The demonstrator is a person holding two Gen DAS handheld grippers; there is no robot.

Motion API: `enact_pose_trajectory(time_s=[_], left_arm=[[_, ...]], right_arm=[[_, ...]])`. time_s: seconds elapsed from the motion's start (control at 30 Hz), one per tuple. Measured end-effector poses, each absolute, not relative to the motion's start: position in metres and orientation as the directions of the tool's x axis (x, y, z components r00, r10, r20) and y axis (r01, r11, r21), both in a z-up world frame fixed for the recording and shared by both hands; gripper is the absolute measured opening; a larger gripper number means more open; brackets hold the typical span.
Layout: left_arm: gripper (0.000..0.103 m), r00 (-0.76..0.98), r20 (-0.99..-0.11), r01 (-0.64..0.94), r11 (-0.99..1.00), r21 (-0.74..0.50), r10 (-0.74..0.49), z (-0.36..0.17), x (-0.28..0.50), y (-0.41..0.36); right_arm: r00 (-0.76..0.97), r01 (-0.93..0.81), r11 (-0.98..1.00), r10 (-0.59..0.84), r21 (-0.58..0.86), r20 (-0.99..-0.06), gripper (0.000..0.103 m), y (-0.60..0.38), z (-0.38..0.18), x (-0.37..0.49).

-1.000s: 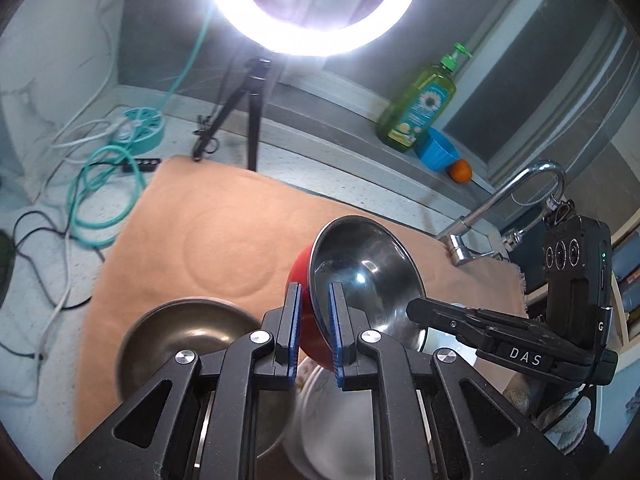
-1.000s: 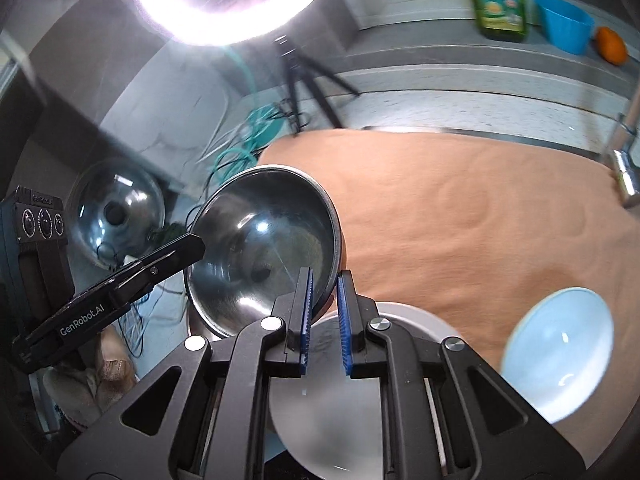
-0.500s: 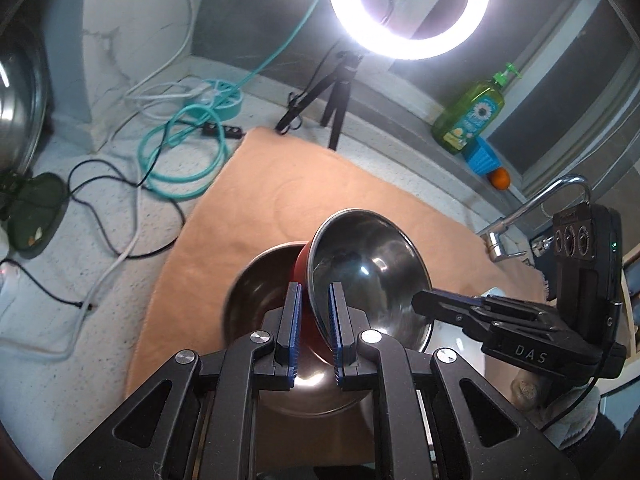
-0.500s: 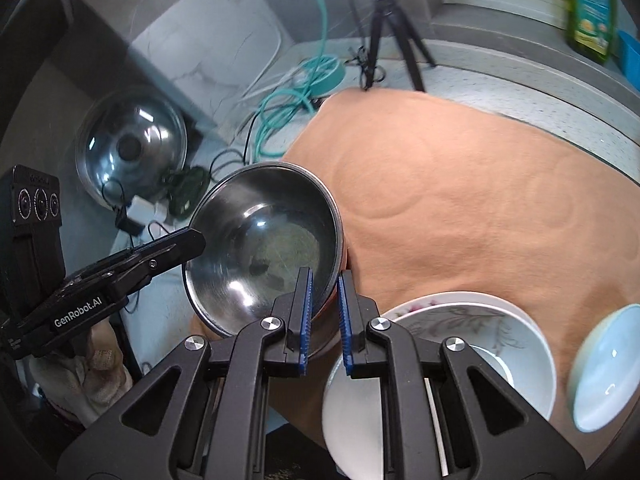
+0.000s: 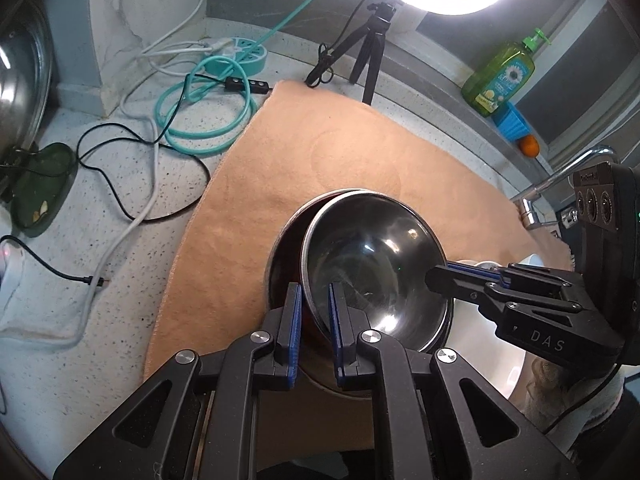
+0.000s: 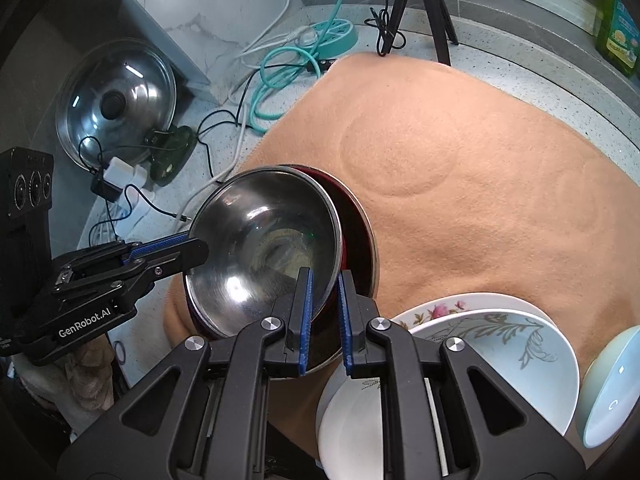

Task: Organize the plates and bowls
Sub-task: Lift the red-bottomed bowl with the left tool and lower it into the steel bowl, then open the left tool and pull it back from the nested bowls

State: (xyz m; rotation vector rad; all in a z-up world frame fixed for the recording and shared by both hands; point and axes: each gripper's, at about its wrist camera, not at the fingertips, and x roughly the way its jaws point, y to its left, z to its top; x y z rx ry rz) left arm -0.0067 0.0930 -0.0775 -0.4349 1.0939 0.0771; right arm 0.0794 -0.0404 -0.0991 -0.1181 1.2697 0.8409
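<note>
A steel bowl with a red outside (image 5: 372,256) (image 6: 264,256) sits tilted inside a larger steel bowl (image 5: 282,256) (image 6: 362,236) on the orange mat (image 5: 304,160) (image 6: 460,168). My left gripper (image 5: 314,320) is shut on the near rim of the red-sided bowl. My right gripper (image 6: 323,312) is shut on the opposite rim; it shows in the left wrist view (image 5: 436,276). A stack of white patterned plates (image 6: 500,344) and a pale blue bowl (image 6: 612,392) lie to the right.
Cables (image 5: 200,112), a teal power strip (image 5: 244,54) and a tripod (image 5: 372,52) stand beyond the mat's far left. A glass pot lid (image 6: 116,100) leans at the left. A soap bottle (image 5: 504,80) and tap (image 5: 560,184) are at the right.
Both grippers carried the red-sided bowl left and down, from above the plates into the larger steel bowl on the mat. Both stay shut on its rim.
</note>
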Motion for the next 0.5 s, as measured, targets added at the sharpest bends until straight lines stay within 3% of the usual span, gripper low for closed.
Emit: enact_pose_trajectory(time_s=[0.5], left_arm=[[0.011,0.398,-0.907,-0.25,0.935,-0.252,-0.139,-0.0869,0.0012,0.0865]], right_arm=[[0.031,-0.619,0.71,0.449,0.335,-0.893,0.014,-0.0339,-0.1081,0.0802]])
